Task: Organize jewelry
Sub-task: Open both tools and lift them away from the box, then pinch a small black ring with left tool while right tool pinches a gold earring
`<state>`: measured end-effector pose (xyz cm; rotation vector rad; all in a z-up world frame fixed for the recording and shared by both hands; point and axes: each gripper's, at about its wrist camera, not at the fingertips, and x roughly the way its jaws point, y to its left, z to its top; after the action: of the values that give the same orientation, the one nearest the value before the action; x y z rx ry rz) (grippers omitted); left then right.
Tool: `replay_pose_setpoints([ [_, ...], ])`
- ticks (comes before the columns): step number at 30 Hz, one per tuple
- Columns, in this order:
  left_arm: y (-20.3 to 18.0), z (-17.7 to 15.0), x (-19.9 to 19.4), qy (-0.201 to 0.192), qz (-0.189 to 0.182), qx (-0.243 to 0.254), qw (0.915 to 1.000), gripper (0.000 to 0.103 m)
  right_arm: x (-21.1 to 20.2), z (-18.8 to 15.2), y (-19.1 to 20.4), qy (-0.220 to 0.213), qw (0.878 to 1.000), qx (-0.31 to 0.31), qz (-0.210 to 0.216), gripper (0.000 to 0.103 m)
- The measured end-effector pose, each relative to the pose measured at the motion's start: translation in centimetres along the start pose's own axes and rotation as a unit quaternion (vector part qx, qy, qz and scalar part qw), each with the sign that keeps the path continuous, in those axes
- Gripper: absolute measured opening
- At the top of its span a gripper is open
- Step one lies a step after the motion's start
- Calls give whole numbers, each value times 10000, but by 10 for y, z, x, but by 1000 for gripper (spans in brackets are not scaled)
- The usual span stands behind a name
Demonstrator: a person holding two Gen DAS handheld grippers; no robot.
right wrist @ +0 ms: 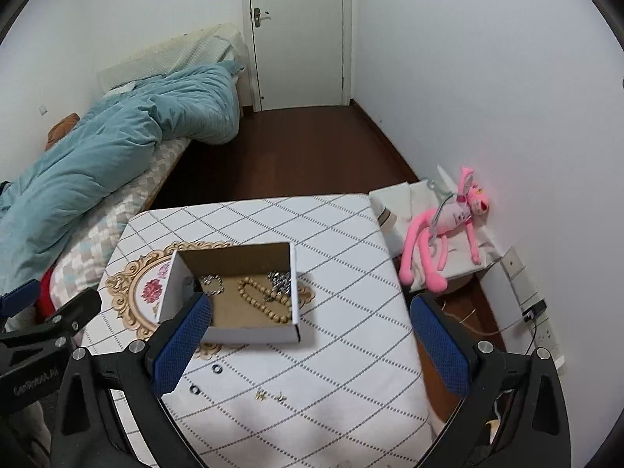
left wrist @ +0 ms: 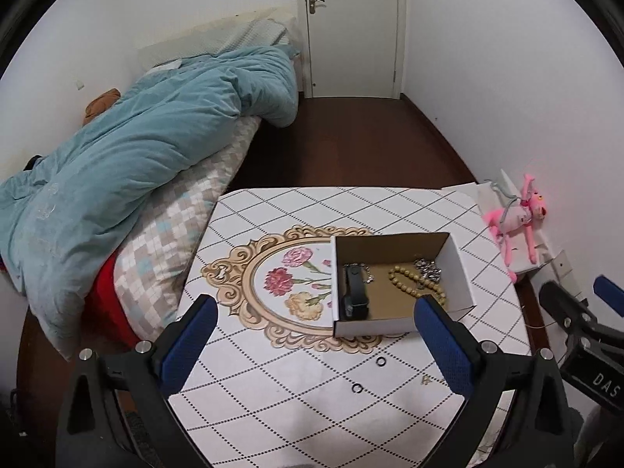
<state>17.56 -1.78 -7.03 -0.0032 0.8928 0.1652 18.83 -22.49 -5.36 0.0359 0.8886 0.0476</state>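
Quilted diamond-stitched table (right wrist: 351,257); square cardboard box (right wrist: 234,333) holds round wooden beads (right wrist: 257,300); left claw (left wrist: 316,347), right claw (right wrist: 308,343) both spread, empty.

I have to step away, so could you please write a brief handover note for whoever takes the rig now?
Left tongs: open, empty, above the table.
Right tongs: open, empty.
In the box: black watch, bead bracelet, silver chains.
Left to do: two black rings and small gold earrings lie loose on the table, in front of the box.
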Motion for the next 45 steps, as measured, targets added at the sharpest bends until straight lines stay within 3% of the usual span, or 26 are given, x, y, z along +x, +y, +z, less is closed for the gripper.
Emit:
replay_pose_setpoints([
  [6, 7, -33, 39, 572, 70, -6, 9983, 103, 47, -39, -9, 806, 9965, 167, 154, 103],
  [10, 13, -69, 74, 1075, 218, 60, 9940, 103, 88, -76, -10, 1320, 9905, 227, 321, 79],
  [13, 17, -93, 92, 1394, 219, 58, 9900, 102, 115, -100, -11, 1645, 9840, 354, 580, 69],
  [17, 18, -112, 107, 1636, 113, 62, 9864, 102, 132, -123, -5, 1698, 9822, 322, 732, 57],
  [25, 3, -120, 116, 1629, -26, 315, 9861, 102, 138, -133, 13, 1484, 9870, -1, 621, 9],
  [28, -6, -120, 117, 1639, -129, 398, 9856, 95, 137, -132, 12, 1469, 9870, 53, 649, 9],
  [34, -24, -121, 124, 1645, -340, 530, 9844, 92, 125, -125, -4, 1380, 9877, 294, 670, 9],
  [40, -42, -119, 124, 1528, -416, 721, 9847, 60, 118, -120, -9, 1335, 9885, 351, 619, 9],
  [41, -43, -118, 123, 1508, -461, 728, 9848, 41, 118, -120, -9, 1337, 9885, 348, 609, 9],
  [42, -45, -117, 122, 1497, -485, 759, 9846, 28, 118, -120, -10, 1343, 9885, 353, 596, 9],
  [45, -49, -114, 125, 1509, -553, 861, 9832, 11, 119, -121, -10, 1379, 9881, 367, 579, 9],
])
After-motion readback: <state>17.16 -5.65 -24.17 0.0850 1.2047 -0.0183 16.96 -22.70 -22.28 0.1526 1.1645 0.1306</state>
